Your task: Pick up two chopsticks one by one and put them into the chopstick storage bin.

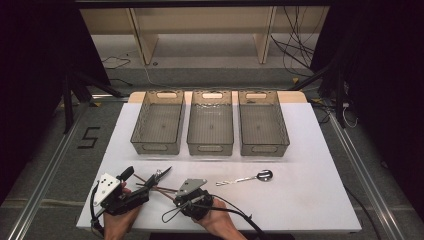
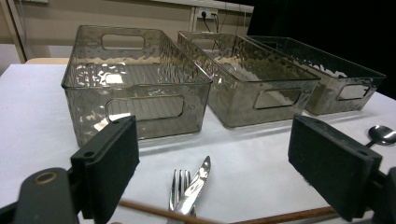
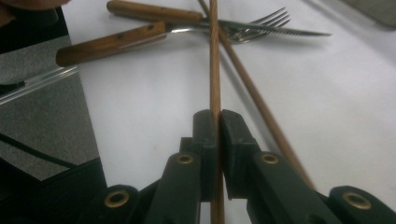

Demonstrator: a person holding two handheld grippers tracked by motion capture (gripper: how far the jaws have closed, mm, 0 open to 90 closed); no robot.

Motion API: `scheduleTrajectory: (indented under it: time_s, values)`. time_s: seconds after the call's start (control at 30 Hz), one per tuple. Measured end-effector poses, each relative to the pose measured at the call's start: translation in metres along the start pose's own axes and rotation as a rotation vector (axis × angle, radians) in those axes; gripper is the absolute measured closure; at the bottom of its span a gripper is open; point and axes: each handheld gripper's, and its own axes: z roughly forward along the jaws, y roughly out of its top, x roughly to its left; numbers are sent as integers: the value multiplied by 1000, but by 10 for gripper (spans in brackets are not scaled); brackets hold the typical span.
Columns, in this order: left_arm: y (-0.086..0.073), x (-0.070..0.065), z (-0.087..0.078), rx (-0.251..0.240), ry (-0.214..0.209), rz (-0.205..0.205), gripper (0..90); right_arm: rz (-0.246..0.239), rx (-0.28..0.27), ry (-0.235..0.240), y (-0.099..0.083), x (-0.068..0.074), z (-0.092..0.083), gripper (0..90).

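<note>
Two wooden chopsticks (image 1: 156, 189) lie crossed on the white table beside a wooden-handled fork (image 3: 261, 22) and knife (image 3: 285, 31). My right gripper (image 3: 215, 122) is shut on one chopstick (image 3: 214, 70), which runs straight out between its pads. The other chopstick (image 3: 254, 98) slants away to the right on the table. In the high view the right gripper (image 1: 176, 194) points left at the pile. My left gripper (image 2: 215, 140) stands open just in front of the fork (image 2: 179, 186) and knife (image 2: 200, 173), with nothing between its pads (image 2: 108, 168). In the high view the left gripper (image 1: 136, 186) is left of the cutlery.
Three clear grey bins (image 1: 157, 145) (image 1: 210, 147) (image 1: 263, 148) stand in a row at the back of the table. A metal spoon (image 1: 250, 177) lies to the right of the right gripper. The white table top (image 1: 310, 200) ends close behind both hands.
</note>
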Motion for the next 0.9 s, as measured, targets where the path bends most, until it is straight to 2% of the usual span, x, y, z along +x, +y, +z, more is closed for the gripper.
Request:
scheduleTrajectory:
  time_s: [0.2,0.3,0.47,0.6,0.7,0.9]
  values:
    - [0,0,0,5,2,-10,160,3,-61,-9,2,-9,-19,856]
    - [0,-1,1,11,-11,-22,160,4,-88,-19,2,-12,-28,855]
    - [1,-5,3,41,-45,-70,160,14,-118,-36,1,-18,-37,855]
    - [3,-11,7,67,-89,-123,160,24,-147,-50,-1,-21,-43,855]
    - [4,-17,11,97,-143,-160,160,16,-179,-58,-3,-22,-52,855]
    - [6,-30,22,152,-268,-296,166,15,-208,-79,-7,-23,-64,855]
